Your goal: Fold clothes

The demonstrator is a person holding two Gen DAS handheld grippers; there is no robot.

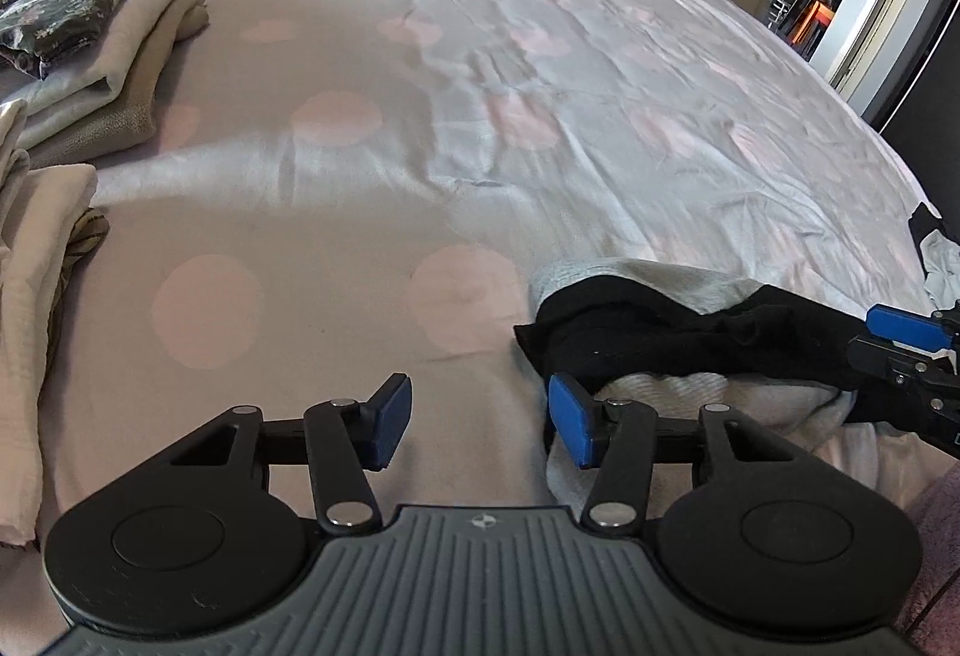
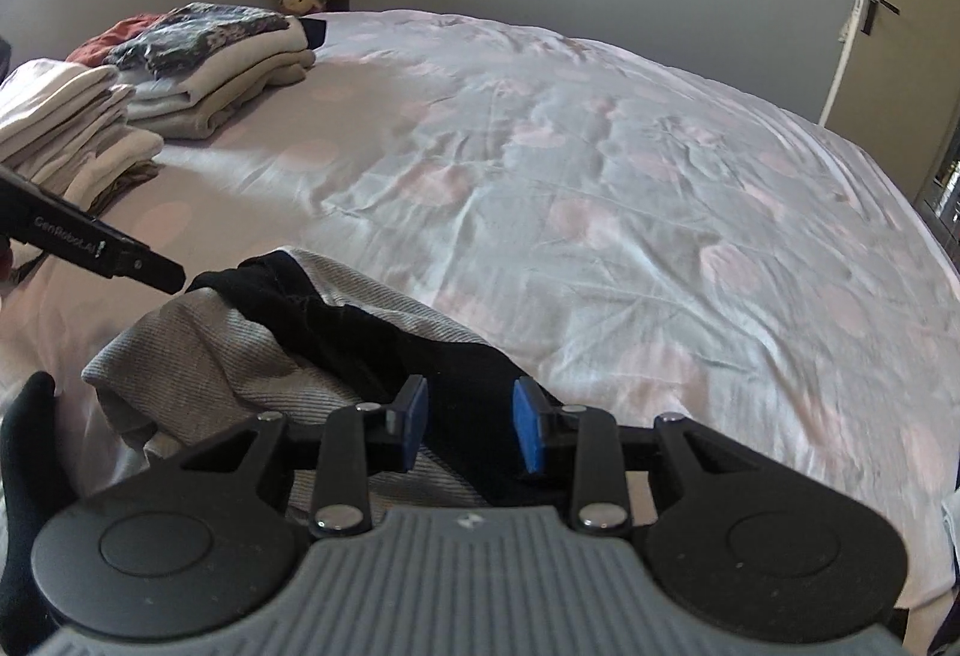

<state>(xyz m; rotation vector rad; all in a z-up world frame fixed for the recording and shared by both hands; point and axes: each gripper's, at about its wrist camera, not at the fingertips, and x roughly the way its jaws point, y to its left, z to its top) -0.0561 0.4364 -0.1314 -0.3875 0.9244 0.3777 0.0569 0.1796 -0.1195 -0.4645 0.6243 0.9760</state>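
We held both grippers over a crumpled black knit garment (image 2: 372,332) on the bed's (image 1: 540,74) near edge. Left fingers (image 1: 393,419) gaped, empty; right fingers (image 2: 414,416) straddled it, half-spread. Closing might snag the grey ribbed garment (image 2: 210,350) underneath.

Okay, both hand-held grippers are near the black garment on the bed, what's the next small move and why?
Probably close the right hand-held gripper on the black garment: its pads stand apart with the cloth between them, unpinched. The left hand-held gripper is open over bare bedspread, beside the garment's end.
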